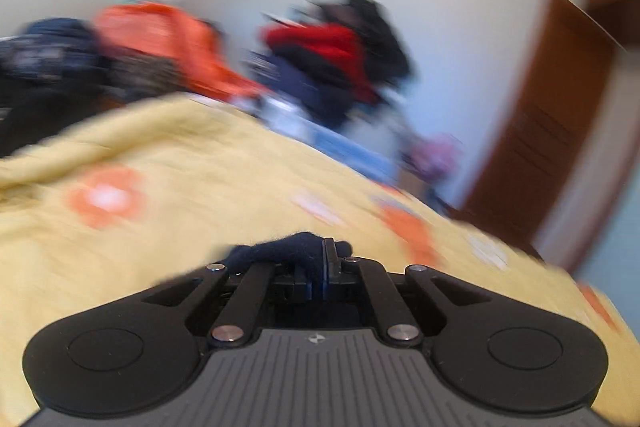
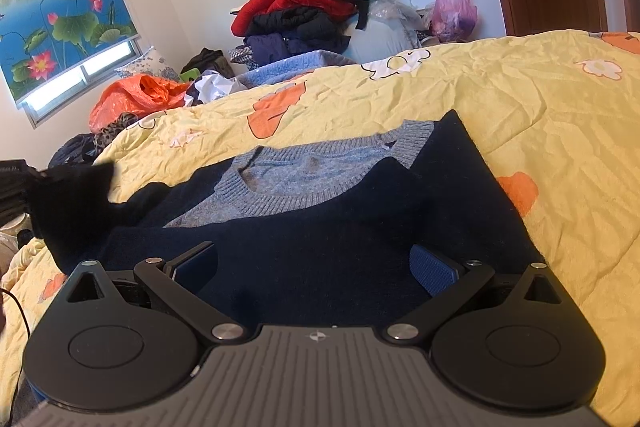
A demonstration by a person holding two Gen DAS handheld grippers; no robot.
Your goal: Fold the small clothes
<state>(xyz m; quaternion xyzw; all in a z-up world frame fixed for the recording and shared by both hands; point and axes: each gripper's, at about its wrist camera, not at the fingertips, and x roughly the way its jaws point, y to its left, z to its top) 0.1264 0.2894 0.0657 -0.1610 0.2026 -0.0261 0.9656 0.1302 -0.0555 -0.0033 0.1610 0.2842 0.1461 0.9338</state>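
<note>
1. The yellow quilt with orange and white flowers spreads under everything you are working on.
2. Your navy sweater with the grey-blue collar lies on the quilt straight in front of your right gripper, one dark sleeve lifted off to the left edge of the right wrist view.
3. A heap of clothes is stacked against the far wall, well apart from the sweater.
4. Your right gripper hangs over the sweater's near hem, its fingers spread wide and holding nothing.
5. Your left gripper has its fingers pressed together on a bunch of the navy knit; that view is motion-blurred.
</note>
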